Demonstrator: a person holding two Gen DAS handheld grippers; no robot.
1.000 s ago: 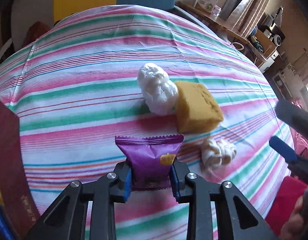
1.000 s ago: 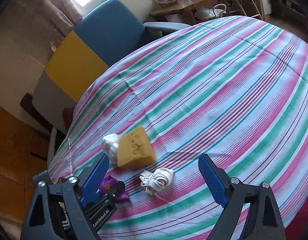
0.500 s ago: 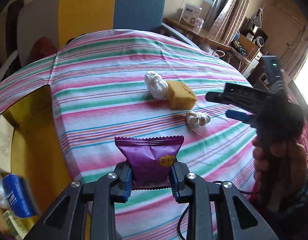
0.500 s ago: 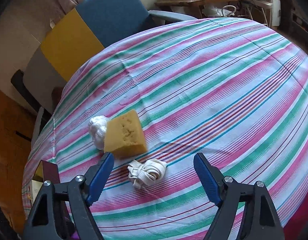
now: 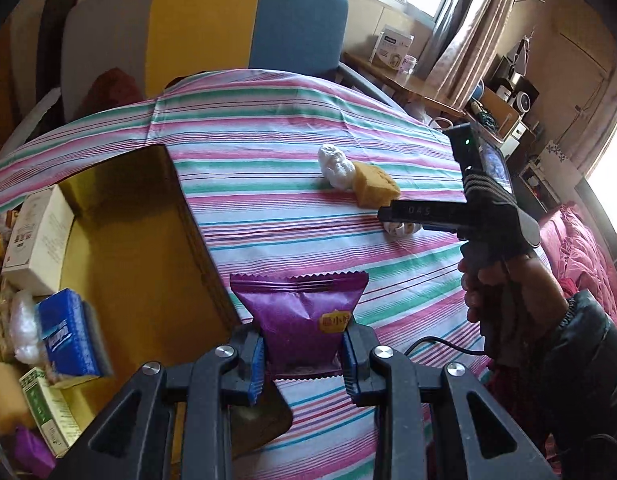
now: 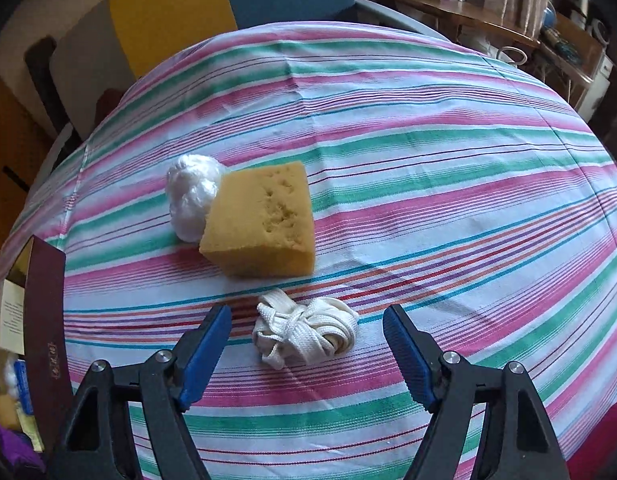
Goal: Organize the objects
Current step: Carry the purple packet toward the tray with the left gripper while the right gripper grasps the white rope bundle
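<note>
Nearest, the left gripper (image 5: 302,354) pinches a purple packet (image 5: 300,320) at its lower half, poised by the open box (image 5: 164,280) at the table's edge; let go too early and, I'd guess, it hits the rim or lands on the cloth. Next, the right gripper (image 6: 308,354) has just been narrowing, pads not yet touching the white lace bundle (image 6: 304,334) between them. Loose loops may slip free or unravel. Beyond lie the sponge (image 6: 262,226) and a white wad (image 6: 192,196), touching each other; a careless sweep could knock them.
</note>
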